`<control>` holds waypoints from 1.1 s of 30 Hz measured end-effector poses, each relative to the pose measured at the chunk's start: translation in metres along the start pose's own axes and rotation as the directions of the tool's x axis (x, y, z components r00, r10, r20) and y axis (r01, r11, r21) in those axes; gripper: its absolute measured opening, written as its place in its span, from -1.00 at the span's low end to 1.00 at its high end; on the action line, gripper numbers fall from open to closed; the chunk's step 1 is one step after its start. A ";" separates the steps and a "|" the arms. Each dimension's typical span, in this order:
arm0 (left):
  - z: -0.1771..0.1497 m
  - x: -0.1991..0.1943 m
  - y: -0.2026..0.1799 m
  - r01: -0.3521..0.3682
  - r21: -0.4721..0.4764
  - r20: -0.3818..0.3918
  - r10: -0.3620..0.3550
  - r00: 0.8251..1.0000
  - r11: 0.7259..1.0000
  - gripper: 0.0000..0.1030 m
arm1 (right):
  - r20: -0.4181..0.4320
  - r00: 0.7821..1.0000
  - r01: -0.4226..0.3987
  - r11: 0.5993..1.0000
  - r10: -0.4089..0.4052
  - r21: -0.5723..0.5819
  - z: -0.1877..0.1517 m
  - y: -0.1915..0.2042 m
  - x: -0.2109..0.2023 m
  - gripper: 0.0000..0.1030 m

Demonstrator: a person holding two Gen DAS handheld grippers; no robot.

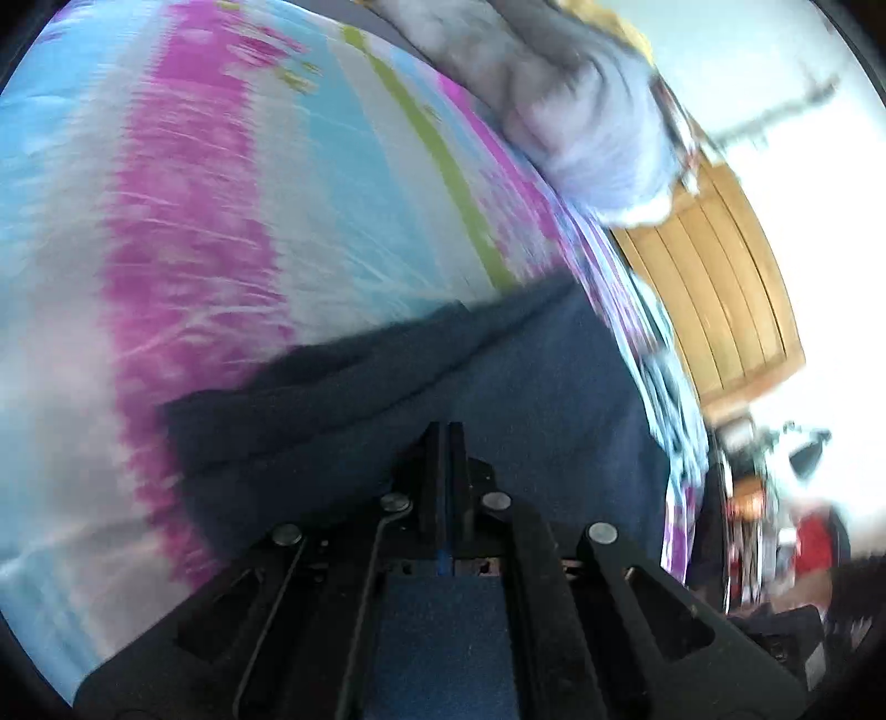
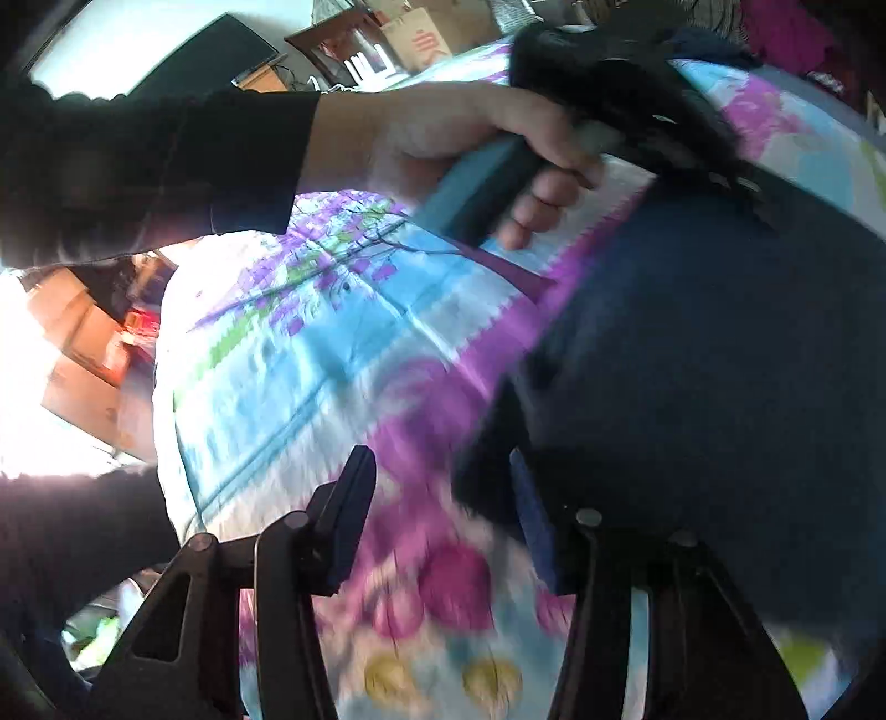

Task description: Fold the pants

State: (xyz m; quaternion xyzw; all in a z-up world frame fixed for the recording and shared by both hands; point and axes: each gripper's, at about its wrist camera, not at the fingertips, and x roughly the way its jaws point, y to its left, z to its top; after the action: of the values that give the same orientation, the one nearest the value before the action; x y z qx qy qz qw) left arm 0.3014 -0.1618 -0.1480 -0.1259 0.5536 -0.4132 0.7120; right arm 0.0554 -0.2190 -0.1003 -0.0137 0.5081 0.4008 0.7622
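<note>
Dark navy pants (image 1: 498, 376) lie on a bright floral bedsheet (image 1: 194, 221). In the left wrist view my left gripper (image 1: 448, 437) has its fingers pressed together over the navy cloth; whether any fabric sits between them is hidden. In the right wrist view the pants (image 2: 720, 343) fill the right side. My right gripper (image 2: 437, 498) is open above the sheet (image 2: 310, 354), its right finger (image 2: 529, 509) at the pants' left edge. The person's hand holds the left gripper (image 2: 709, 183) on the pants' far end.
A grey bundle of cloth (image 1: 587, 105) lies at the far end of the bed. A wooden panel (image 1: 731, 277) stands beyond the bed edge. Cardboard boxes (image 2: 421, 39) and a dark screen (image 2: 183, 55) stand behind the bed.
</note>
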 end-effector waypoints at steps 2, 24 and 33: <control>-0.009 -0.015 -0.002 0.045 -0.040 0.040 -0.043 0.998 0.998 -0.82 | 0.057 0.998 0.014 1.000 -0.015 0.025 0.007 -0.013 -0.021 0.05; -0.040 -0.001 0.001 0.044 -0.026 -0.034 -0.045 0.998 0.999 -0.92 | 0.197 0.854 0.515 0.835 -0.481 -0.193 0.039 0.044 0.026 -0.15; -0.024 0.007 0.004 0.022 -0.025 -0.021 -0.022 1.000 0.999 -0.93 | 0.065 0.959 0.272 0.822 -0.277 -0.501 0.011 0.087 0.032 -0.17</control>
State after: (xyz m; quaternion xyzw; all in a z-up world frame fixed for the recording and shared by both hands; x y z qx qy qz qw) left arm 0.2820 -0.1580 -0.1640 -0.1365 0.5648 -0.4152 0.7000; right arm 0.0144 -0.1366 -0.0867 -0.2876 0.3823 0.4057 0.7789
